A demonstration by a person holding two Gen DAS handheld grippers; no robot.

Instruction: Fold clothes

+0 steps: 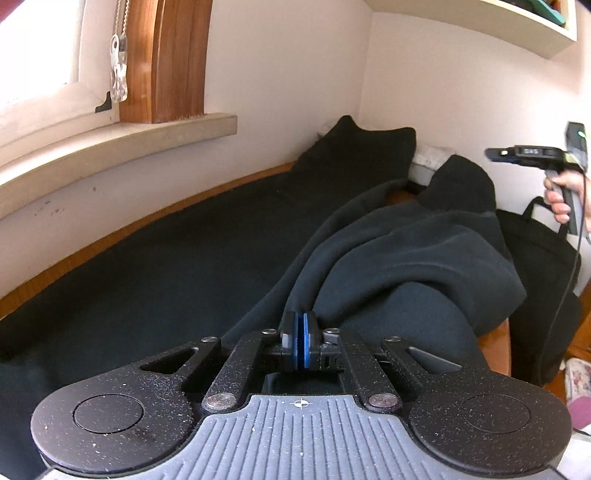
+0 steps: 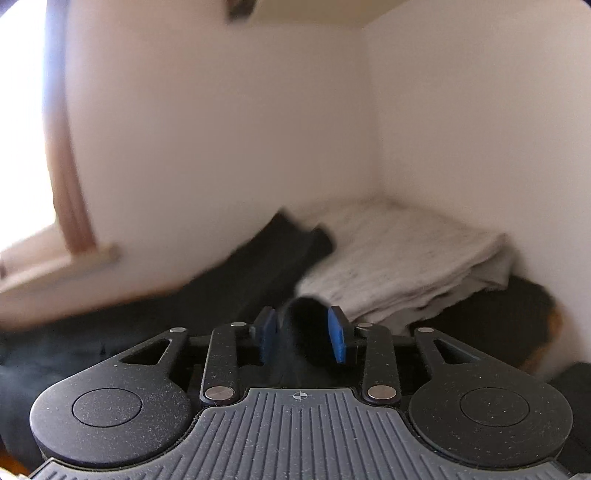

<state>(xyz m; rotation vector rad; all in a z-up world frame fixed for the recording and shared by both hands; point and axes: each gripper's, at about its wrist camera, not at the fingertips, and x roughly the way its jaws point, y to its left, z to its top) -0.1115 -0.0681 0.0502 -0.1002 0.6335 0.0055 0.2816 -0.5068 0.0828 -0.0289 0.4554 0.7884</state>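
Pinching one dark garment: left gripper

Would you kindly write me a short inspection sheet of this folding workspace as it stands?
Surface: wooden surface, mostly covered by dark cloth.
Job's things: dark garment bunched at right; dark trousers against the wall.
Clutter: folded pale cloth stack in the corner; black bag.
Grippers: left tool shut on the dark garment; right tool open, dark fabric between its pads.
Cables: black cable hanging from the right tool.
Surroundings: window sill, wall shelf.
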